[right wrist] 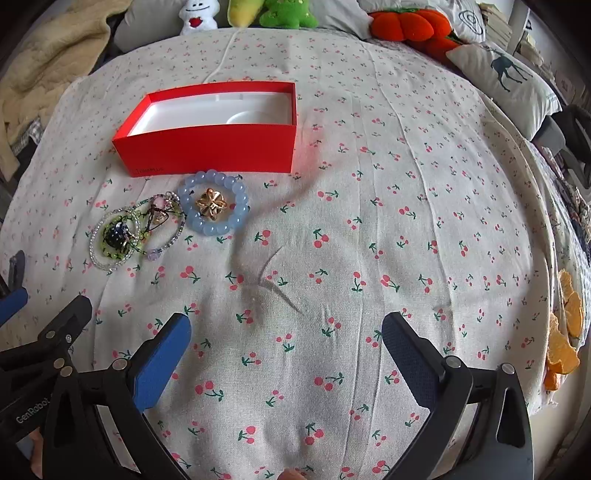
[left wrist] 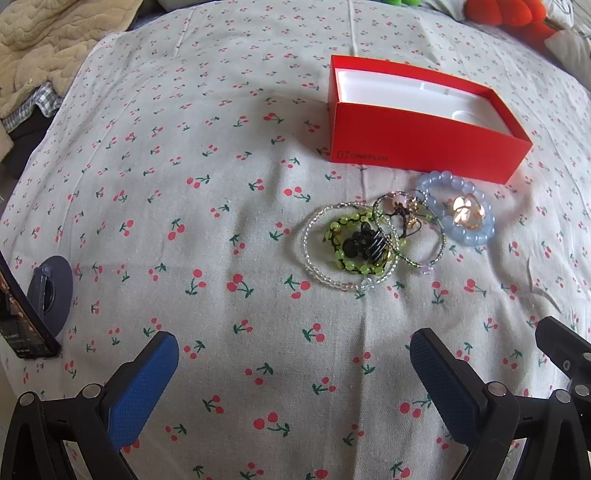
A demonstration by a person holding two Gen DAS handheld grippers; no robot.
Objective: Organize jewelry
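An open red box (left wrist: 424, 140) (right wrist: 207, 147) with a white, empty inside stands on the cherry-print cloth. Just in front of it lies a pile of jewelry: a blue bead bracelet (left wrist: 439, 184) (right wrist: 236, 214) ringing a gold flower piece (left wrist: 465, 214) (right wrist: 210, 205), a green bead bracelet (left wrist: 340, 229) (right wrist: 110, 253), a clear bead bracelet (left wrist: 314, 266) (right wrist: 98, 258) and a black clip (left wrist: 369, 243). My left gripper (left wrist: 293, 354) is open and empty, short of the pile. My right gripper (right wrist: 286, 332) is open and empty, to the right of the pile.
Plush toys (right wrist: 288, 14) and an orange one (right wrist: 406, 26) line the far edge, with a deer pillow (right wrist: 506, 81) at right. Orange peel (right wrist: 561, 347) lies at the right edge. A beige blanket (left wrist: 33, 55) and a dark phone with a round stand (left wrist: 55, 291) are at left.
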